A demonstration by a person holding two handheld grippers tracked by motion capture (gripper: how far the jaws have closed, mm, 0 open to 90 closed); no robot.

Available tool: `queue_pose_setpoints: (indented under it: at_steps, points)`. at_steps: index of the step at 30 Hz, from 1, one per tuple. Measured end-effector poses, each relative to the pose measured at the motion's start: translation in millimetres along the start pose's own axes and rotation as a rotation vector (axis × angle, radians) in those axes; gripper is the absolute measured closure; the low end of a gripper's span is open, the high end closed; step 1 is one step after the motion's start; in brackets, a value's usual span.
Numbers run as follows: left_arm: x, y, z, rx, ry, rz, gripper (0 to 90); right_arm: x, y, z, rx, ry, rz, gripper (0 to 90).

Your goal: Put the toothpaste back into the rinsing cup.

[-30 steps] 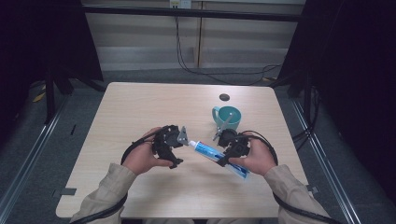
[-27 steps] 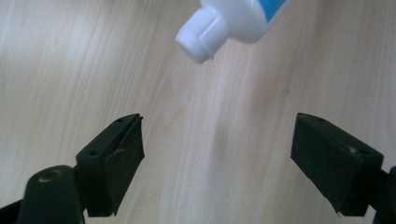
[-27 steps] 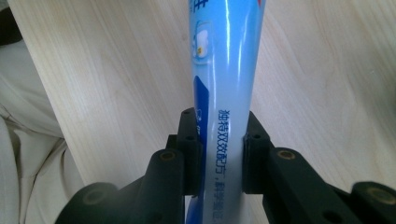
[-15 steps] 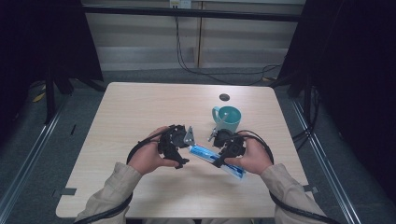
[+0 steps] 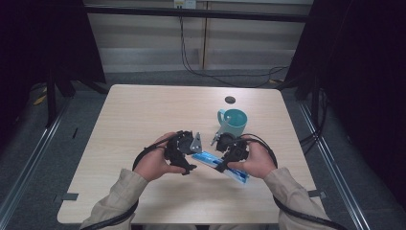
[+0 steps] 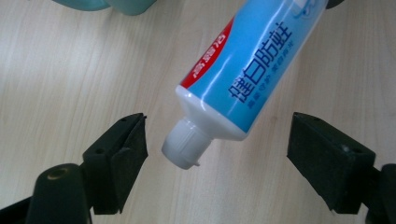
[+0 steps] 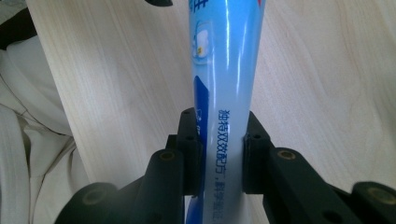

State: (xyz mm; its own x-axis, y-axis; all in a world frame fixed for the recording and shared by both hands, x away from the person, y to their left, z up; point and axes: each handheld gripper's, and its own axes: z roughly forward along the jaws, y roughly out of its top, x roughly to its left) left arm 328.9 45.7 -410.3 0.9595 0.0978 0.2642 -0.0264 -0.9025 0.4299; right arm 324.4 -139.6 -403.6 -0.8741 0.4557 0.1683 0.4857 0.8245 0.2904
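Right gripper (image 7: pixel 219 154) clamped our glossy blue tube (image 7: pixel 224 70) above the pale wood-grain table (image 5: pixel 143 110); left gripper (image 6: pixel 217 149), jaws apart but just closing, flanked its ribbed white cap (image 6: pixel 186 143), untouched. Tube's tail hid behind jaws.

Blue toothpaste tube (image 6: pixel 254 70) bears large dark blue Chinese characters reading 健白防蛀, with small white characters on its red band. In the right gripper view, smaller Chinese print, partly legible, runs along its side.
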Motion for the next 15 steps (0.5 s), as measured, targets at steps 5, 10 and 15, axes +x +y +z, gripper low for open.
queue_pose_setpoints:
  at_steps: [5, 10, 15]
  points:
    - [-2.1, 2.0, -1.9, -0.022, -0.002, 0.007, 23.8, -1.0, 0.0, 0.3, -0.006, 0.003, 0.001, 74.2]
    - [-4.9, 5.4, -1.9, -0.037, -0.007, 0.024, 27.9, -1.1, 0.9, 1.4, -0.003, 0.007, 0.008, 74.2]
    - [-6.0, 7.0, -0.7, -0.044, -0.004, 0.037, 29.9, -0.2, 3.6, 1.8, -0.01, 0.01, -0.01, 74.2]
